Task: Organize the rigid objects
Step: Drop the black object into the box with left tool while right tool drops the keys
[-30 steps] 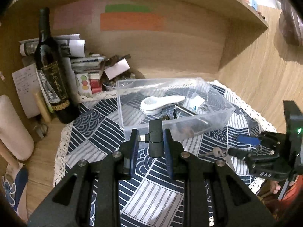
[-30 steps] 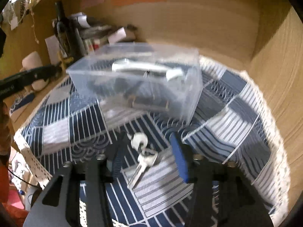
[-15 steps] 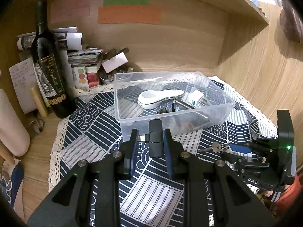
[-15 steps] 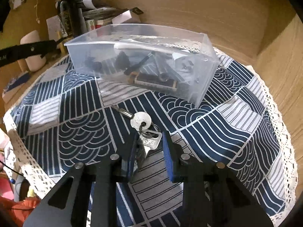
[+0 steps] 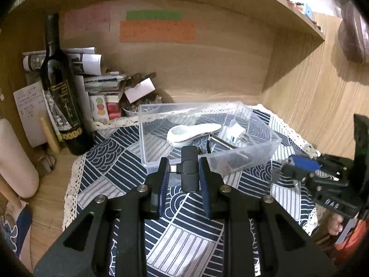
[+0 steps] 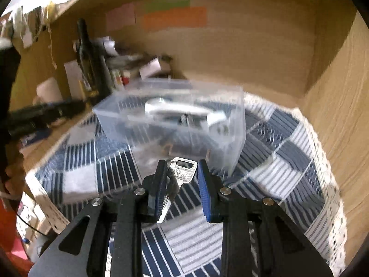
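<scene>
My left gripper [image 5: 184, 172] is shut on a small black adapter [image 5: 189, 169] with a metal plug, held above the cloth just before the clear plastic bin [image 5: 265, 149]. The bin holds a white handled tool [image 5: 192, 132], a white plug [image 5: 236, 133] and other small items. My right gripper [image 6: 181, 180] is shut on a bunch of silver keys [image 6: 183, 173], lifted off the cloth in front of the bin [image 6: 230, 143]. The right gripper also shows in the left wrist view [image 5: 297, 170], to the right of the bin.
A dark wine bottle [image 5: 61, 92] stands at the back left beside stacked papers and small boxes [image 5: 103, 85]. A blue patterned cloth with lace edge [image 5: 110, 161] covers the wooden desk. Wooden walls close in behind and to the right [image 5: 311, 106]. A pale roll [image 5: 13, 159] lies at the far left.
My right gripper closed on the keys and lifted them off the cloth toward the bin. My left gripper still holds the adapter and has shifted only slightly.
</scene>
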Motion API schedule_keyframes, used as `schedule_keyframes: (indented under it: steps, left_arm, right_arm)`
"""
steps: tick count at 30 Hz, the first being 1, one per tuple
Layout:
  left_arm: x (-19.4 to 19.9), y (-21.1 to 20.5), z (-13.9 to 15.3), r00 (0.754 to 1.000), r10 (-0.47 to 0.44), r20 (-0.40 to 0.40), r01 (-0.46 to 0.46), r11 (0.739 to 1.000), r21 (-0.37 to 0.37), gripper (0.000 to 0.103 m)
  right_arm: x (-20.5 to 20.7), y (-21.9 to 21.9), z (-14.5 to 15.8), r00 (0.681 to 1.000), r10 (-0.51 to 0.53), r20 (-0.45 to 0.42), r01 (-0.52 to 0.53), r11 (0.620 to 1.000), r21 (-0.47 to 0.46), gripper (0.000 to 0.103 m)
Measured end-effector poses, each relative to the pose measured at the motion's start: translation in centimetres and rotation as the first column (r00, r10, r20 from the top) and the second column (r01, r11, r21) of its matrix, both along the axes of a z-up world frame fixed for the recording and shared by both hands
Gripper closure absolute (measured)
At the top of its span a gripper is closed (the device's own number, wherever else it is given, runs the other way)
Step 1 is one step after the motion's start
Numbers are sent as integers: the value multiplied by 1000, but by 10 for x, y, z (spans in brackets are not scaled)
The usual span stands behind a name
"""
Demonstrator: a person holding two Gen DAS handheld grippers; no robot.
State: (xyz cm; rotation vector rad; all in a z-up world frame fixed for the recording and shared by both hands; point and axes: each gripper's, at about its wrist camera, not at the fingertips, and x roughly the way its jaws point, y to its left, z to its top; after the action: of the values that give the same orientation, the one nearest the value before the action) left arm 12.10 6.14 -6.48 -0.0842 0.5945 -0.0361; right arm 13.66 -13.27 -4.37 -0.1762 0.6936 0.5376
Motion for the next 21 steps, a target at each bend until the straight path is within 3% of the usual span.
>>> schedule_keyframes:
  steps: [13, 21]
  left_arm:
    - [31, 3, 20, 999, 16, 33, -15, 1000, -13, 78]
    - [72, 7, 7, 999, 7, -34, -7, 1000, -10, 78]
  right_arm:
    - [35, 15, 56, 987, -12, 162, 1, 998, 67, 79]
    - [71, 41, 42, 995, 16, 96, -23, 997, 69, 79]
